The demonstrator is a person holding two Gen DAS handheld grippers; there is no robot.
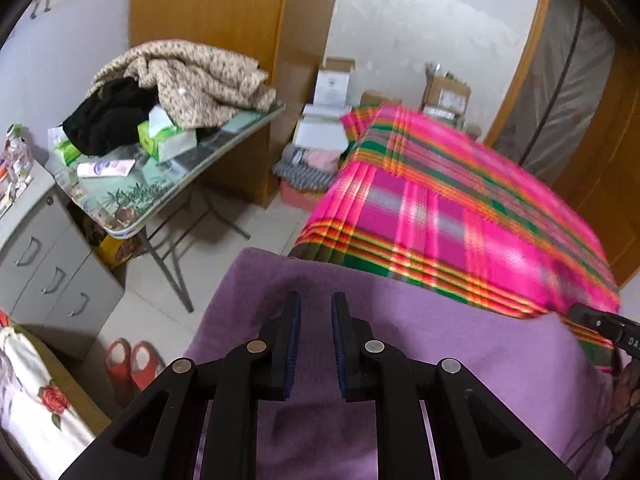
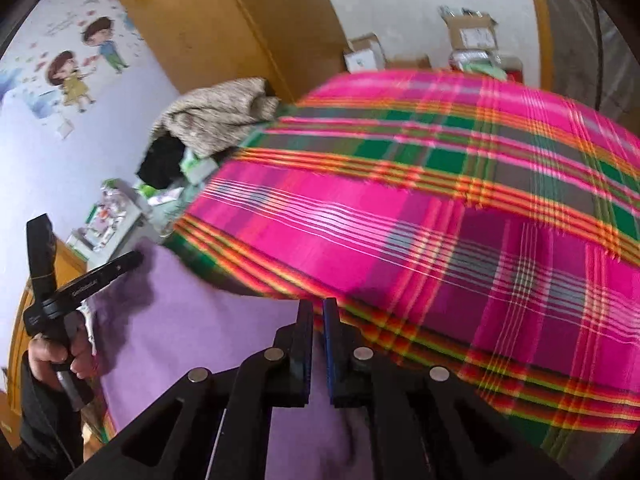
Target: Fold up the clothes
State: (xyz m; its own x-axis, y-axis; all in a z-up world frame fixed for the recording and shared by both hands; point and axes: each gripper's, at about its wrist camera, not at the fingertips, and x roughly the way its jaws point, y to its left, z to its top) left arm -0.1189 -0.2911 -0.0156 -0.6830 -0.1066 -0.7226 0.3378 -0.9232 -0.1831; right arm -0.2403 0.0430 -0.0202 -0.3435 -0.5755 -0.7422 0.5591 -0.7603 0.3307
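Observation:
A purple garment [image 1: 400, 332] lies on the near edge of the bed, over the pink plaid blanket [image 1: 460, 208]. My left gripper [image 1: 316, 300] hangs just above the garment with a clear gap between its jaws and nothing held. My right gripper [image 2: 318, 306] is over the garment's [image 2: 200, 328] far edge, where it meets the blanket [image 2: 440, 200]. Its jaws are nearly together and purple cloth sits between them. The left gripper also shows at the left of the right wrist view [image 2: 86, 260], held in a hand.
A folding table [image 1: 168, 188] at left carries a beige blanket [image 1: 188, 80], black clothes and tissue packs. Grey drawers [image 1: 48, 264] and red slippers [image 1: 128, 364] are on the floor at left. Cardboard boxes [image 1: 446, 94] stand past the bed.

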